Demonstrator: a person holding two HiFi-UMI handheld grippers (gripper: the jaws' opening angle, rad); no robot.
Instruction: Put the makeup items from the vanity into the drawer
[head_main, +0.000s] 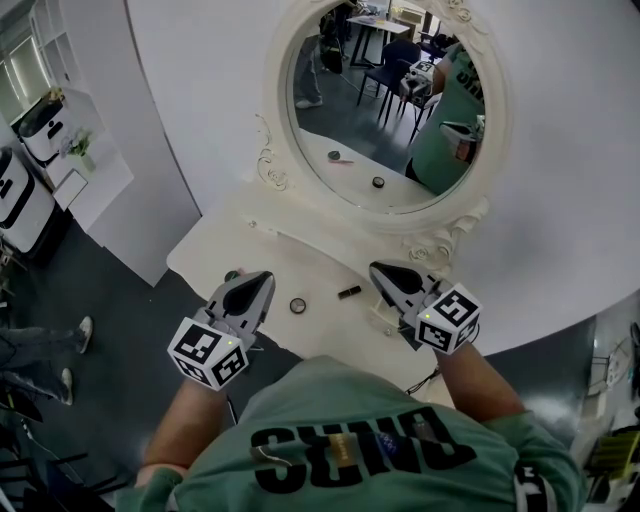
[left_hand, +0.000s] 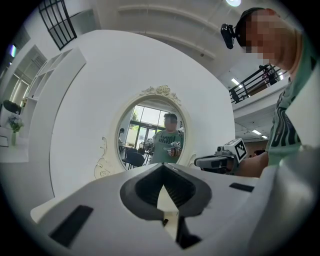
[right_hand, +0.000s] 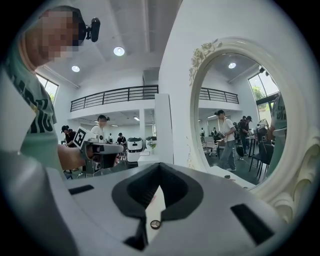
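Note:
On the white vanity top lie a small round compact and a short dark lipstick tube, between my two grippers. A small dark item sits just left of the left gripper's tip. My left gripper hovers over the vanity's front left, jaws shut and empty. My right gripper hovers at the front right, also shut with nothing in it. The left gripper faces the mirror; the right gripper points along the vanity. No drawer shows in any view.
An oval mirror in an ornate white frame stands behind the items against the white curved wall. Left of the vanity is dark floor with white shelving and a person's legs. The vanity's front edge lies under my arms.

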